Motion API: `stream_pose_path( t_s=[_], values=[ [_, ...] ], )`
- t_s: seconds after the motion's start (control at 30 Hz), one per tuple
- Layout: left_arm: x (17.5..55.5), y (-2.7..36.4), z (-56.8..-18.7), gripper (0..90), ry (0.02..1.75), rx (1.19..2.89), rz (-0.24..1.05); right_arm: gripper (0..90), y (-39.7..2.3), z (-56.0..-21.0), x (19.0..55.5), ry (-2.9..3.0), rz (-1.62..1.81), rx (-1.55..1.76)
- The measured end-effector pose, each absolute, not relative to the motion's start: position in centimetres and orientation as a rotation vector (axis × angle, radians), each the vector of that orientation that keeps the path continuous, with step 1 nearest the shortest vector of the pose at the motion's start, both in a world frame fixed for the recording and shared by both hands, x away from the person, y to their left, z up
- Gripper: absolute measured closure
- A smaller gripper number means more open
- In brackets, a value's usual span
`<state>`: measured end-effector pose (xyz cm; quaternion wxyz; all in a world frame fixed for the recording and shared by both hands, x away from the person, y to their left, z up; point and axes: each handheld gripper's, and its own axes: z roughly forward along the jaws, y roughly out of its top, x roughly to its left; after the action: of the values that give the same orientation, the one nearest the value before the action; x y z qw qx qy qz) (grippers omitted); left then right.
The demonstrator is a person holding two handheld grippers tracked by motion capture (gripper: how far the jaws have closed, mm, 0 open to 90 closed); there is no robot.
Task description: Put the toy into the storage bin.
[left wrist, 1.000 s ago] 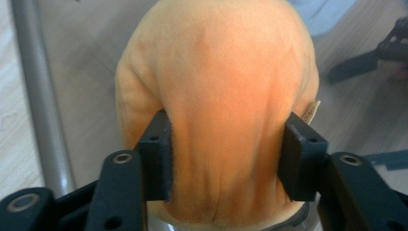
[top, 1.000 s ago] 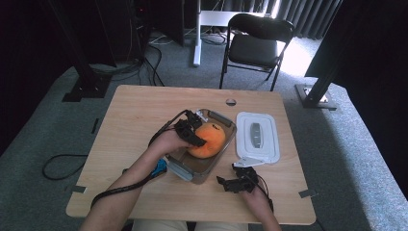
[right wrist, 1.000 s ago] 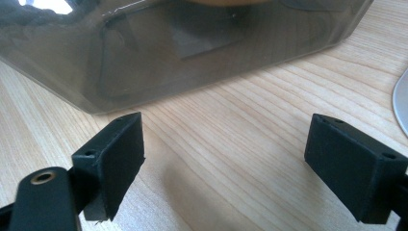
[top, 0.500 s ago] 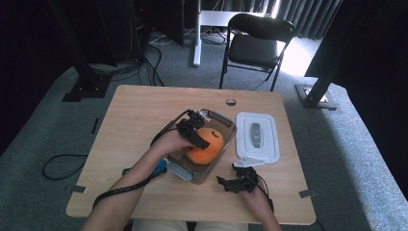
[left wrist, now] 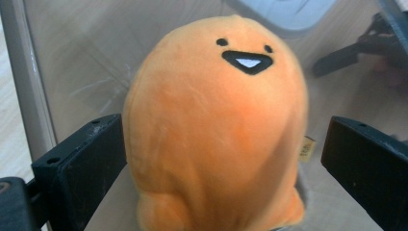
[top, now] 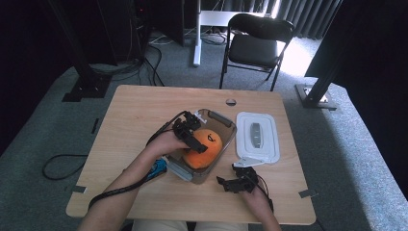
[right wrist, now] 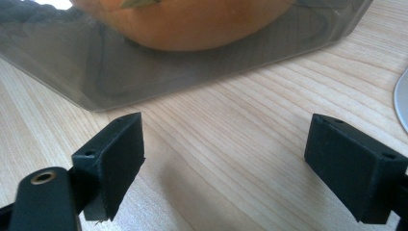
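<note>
An orange plush toy (top: 206,148) with a small black face lies inside a clear plastic container (top: 226,126) at the table's middle. My left gripper (top: 198,142) reaches down into the container. In the left gripper view the plush (left wrist: 216,130) sits between the jaws of the left gripper (left wrist: 223,139). These jaws have just been opening; the right one stands clear of the toy, so the gripper is open. My right gripper (top: 227,174) rests low on the table in front of the container. In its own view the right gripper (right wrist: 226,139) is open with only bare wood between the jaws.
A white lid (top: 257,137) lies flat to the right of the container. A blue piece (top: 158,167) lies at the container's near left corner. A small round grommet (top: 231,102) sits near the table's far edge. A black chair (top: 255,43) stands beyond the table.
The left gripper's jaws have spread apart and let go of the plush, which stays in the container. The right gripper has not moved.
</note>
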<state>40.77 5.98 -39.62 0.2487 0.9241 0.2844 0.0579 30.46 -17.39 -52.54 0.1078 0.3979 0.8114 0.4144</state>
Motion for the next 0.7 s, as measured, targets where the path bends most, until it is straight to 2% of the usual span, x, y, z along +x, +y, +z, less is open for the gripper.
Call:
stream_pose_path(
  t_s=[0.7],
  values=[
    [38.9, 9.9, -37.7, 4.2, 0.757, 2.419, 0.175, 13.6, -17.3, -52.6, 30.5, 2.403, 1.206, 1.175]
  ],
)
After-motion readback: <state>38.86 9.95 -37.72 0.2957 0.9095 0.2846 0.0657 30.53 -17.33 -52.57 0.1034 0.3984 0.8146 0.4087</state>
